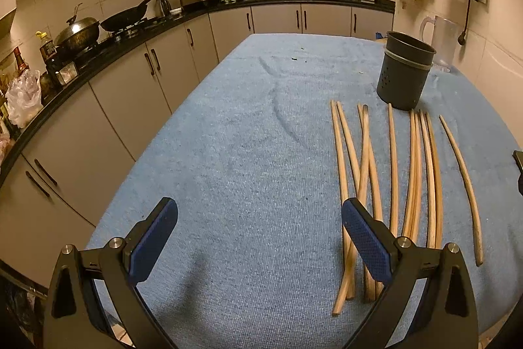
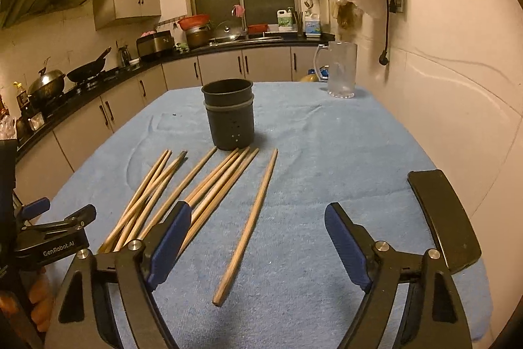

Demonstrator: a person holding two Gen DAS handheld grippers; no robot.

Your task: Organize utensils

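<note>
- Right, your left gripper (image 1: 260, 242) hangs low over the blue cloth (image 1: 248, 133) with its jaws spread wide and nothing between them.
- Your right gripper (image 2: 258, 246) is just as wide open, empty too, above the near part of the same cloth.
- The wooden chopsticks (image 1: 392, 172) lie loose on the cloth, side by side, tips pointing toward the dark holder; two of them on the left side cross over each other.
- One lone chopstick (image 2: 248, 226) sits a little apart from the bunch, on its right, and its near end lies between your right gripper's fingers in the wrist view.
- The dark holder (image 2: 230, 115) stands upright just past the far tips of the chopsticks, with small holes in its side.
- A clear jug (image 2: 340, 69) stands at the far edge of the table, near the wall.
- A black flat object (image 2: 444, 218) lies on the cloth just right of your right gripper.
</note>
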